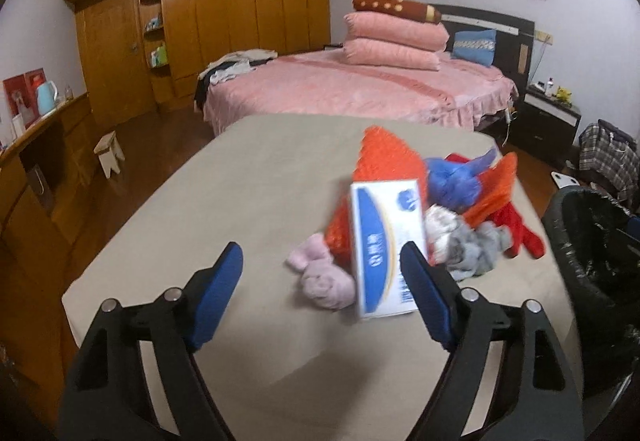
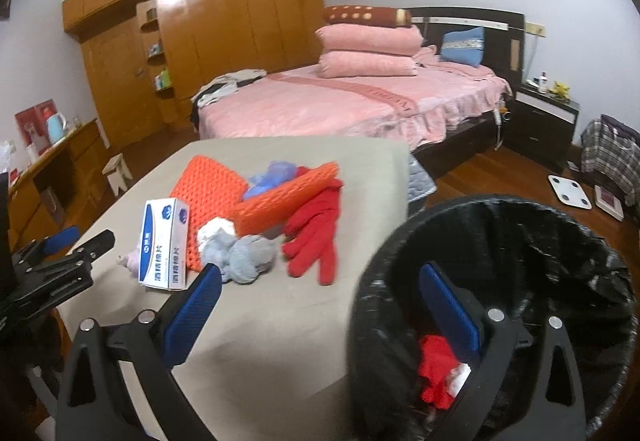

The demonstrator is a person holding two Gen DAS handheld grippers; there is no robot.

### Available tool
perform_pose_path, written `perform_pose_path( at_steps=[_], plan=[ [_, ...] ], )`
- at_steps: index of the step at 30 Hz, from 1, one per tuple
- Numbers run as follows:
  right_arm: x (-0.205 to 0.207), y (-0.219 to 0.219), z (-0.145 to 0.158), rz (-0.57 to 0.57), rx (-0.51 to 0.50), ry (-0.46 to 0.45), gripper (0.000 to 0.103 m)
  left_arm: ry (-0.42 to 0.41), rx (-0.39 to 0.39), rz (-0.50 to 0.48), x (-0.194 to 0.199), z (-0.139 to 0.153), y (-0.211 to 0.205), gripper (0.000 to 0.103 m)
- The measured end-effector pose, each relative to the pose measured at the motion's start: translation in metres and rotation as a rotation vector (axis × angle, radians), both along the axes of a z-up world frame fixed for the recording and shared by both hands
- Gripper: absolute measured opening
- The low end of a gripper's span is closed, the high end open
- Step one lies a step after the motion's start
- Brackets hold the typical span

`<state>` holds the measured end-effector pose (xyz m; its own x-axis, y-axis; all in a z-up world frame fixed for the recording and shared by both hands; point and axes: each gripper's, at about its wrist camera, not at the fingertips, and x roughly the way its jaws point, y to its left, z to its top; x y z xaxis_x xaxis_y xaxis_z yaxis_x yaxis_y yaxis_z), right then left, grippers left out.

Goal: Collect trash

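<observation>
- Two grippers hang over a beige-covered table (image 1: 224,201), both with jaws spread and nothing between the pads.
- The left gripper (image 1: 322,265) points at the pile; its right-hand pad stands just in front of a white-and-blue box (image 1: 382,241), not pressing it. It also shows at the left edge of the right wrist view (image 2: 76,237).
- The right gripper (image 2: 320,277) straddles the near rim of a black-lined trash bin (image 2: 500,241); one finger is over the table, the other over the bin's mouth.
- Inside the bin lie a red glove (image 2: 434,369) and a bit of white.
- On the table the pile holds the box, orange mesh pieces (image 2: 212,185), a blue crumpled bag (image 2: 272,173), a red glove pair (image 2: 316,237), grey socks (image 2: 248,253) and a pink sock bundle (image 1: 320,277).
- Beyond the table stands a pink bed (image 1: 360,89).
</observation>
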<state>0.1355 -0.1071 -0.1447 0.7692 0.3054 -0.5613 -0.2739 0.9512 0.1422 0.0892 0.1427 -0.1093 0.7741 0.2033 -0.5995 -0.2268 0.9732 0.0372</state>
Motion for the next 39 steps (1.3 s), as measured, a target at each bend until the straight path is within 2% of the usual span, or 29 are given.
perform_pose_path(
  at_steps=[2, 5, 12, 18, 21, 22, 25, 30, 39],
  plan=[
    [0.003, 0.008, -0.004, 0.013, -0.004, 0.009, 0.097, 0.023, -0.007, 0.000, 0.003, -0.008, 0.005, 0.068],
    [0.005, 0.016, -0.008, 0.030, -0.013, 0.021, 0.097, 0.054, -0.031, -0.005, 0.004, -0.021, 0.011, 0.061],
    [0.008, 0.031, -0.017, 0.058, -0.034, 0.047, 0.097, 0.090, -0.051, -0.018, 0.015, -0.042, 0.018, 0.060],
    [0.013, 0.035, -0.020, 0.070, -0.038, 0.061, 0.097, 0.082, -0.074, -0.024, 0.020, -0.047, 0.022, 0.058],
    [0.014, 0.038, -0.020, 0.076, -0.040, 0.062, 0.097, 0.080, -0.129, -0.058, 0.020, -0.051, 0.022, 0.043],
    [0.014, 0.038, -0.020, 0.077, -0.040, 0.062, 0.097, 0.079, -0.147, -0.072, 0.020, -0.052, 0.022, 0.035],
    [0.014, 0.041, -0.018, 0.082, -0.042, 0.057, 0.097, 0.077, -0.149, -0.086, 0.019, -0.051, 0.019, 0.022],
    [0.015, 0.046, -0.015, 0.093, -0.045, 0.048, 0.097, 0.068, -0.168, -0.067, 0.012, -0.050, 0.024, 0.019],
    [0.021, 0.074, -0.014, 0.121, -0.029, 0.034, 0.097, 0.030, -0.117, 0.002, -0.001, -0.033, 0.047, 0.019]
  ],
)
